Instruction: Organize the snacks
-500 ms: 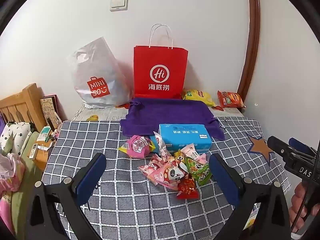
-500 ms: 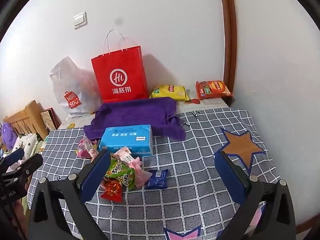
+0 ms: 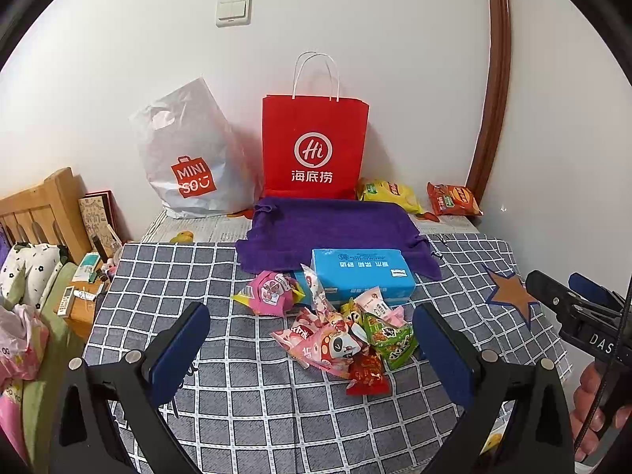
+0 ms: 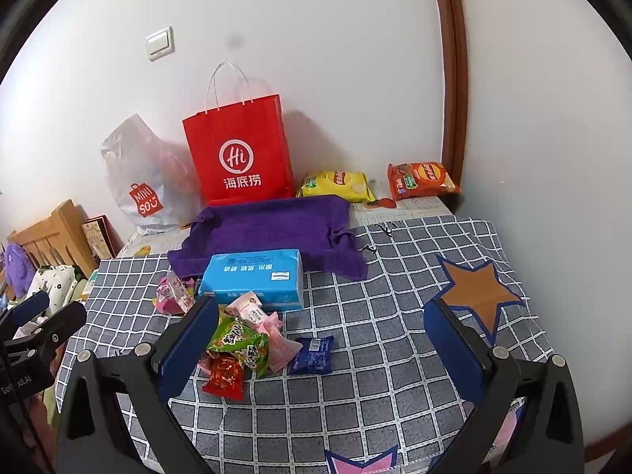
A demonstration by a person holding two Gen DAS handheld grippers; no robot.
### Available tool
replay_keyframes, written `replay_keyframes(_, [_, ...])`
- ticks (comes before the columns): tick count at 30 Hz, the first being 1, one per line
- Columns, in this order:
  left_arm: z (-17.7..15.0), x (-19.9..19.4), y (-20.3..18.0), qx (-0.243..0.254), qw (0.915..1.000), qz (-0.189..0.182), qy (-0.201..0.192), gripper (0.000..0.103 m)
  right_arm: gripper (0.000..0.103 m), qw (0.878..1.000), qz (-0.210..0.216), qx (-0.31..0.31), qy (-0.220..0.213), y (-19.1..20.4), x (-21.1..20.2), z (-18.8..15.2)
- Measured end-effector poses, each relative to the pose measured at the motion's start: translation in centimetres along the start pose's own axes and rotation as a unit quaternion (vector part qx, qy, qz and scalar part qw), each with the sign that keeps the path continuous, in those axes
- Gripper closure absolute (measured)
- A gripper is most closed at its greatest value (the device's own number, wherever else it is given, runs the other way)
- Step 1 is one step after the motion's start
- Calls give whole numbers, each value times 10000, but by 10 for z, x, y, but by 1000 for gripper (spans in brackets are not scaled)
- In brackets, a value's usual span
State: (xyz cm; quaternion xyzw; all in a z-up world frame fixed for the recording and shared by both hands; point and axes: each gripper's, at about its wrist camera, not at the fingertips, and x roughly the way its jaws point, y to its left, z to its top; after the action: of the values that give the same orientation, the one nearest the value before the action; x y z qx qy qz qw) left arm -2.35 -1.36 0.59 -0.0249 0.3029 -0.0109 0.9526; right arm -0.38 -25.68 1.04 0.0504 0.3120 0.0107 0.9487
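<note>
Left tongs (image 3: 312,351) and right tongs (image 4: 322,339): both spread wide, gripping nothing, above checked worktop (image 4: 375,375). Snack pile (image 3: 347,339) just ahead of left tongs; dark blue packet (image 4: 311,355) beside it. Blue tissue pack (image 4: 254,278) behind, overlapping purple cloth (image 4: 272,229). Red bag (image 4: 239,158), chip bags (image 4: 337,185) by wall.

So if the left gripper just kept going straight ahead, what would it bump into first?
Probably the heap of snack packets, which lies between the open fingers of the left gripper and slightly ahead. The blue box sits behind it. Depth is hard to judge in this view.
</note>
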Motion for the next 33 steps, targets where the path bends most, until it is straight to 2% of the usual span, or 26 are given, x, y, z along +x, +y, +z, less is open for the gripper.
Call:
replay_keyframes(13, [1, -4, -2, 16, 10000, -29, -27, 0, 1, 10000, 56, -41, -65, 3, -4, 2])
replay_keyframes(23, [3, -4, -4, 39, 10000, -40, -32, 0, 1, 9993, 244, 249, -97, 0, -8, 1])
replay_keyframes(33, [5, -4, -6, 52, 9999, -69, -51, 0, 1, 9999, 130, 38, -37, 2, -6, 0])
